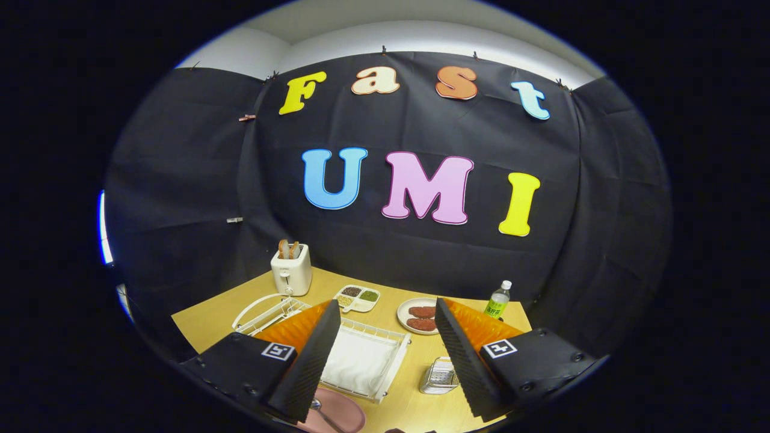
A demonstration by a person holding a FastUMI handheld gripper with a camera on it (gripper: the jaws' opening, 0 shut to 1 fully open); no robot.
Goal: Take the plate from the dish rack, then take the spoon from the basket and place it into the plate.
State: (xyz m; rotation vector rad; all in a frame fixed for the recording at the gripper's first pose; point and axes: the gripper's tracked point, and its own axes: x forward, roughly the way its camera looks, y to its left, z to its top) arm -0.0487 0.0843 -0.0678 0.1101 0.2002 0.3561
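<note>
Gripper view: pink plate (343, 415) already down on the desk (415, 397) with the spoon (322, 412) lying in it, claw (385, 355) spread apart and empty above, dish rack (367, 361) bare, basket (439, 376) rightward. Task looks finished.

Black cloth wall (421, 258) backs a wooden table (210, 319) under a white ceiling (361, 15).

A mock kitchen staged in a booth: black cloth walls (180, 180) surround a light wooden table (210, 319). Beyond the fingers stand a white toaster (291, 272), a white wire dish rack (361, 361) and a green-labelled plastic bottle (498, 300).
</note>
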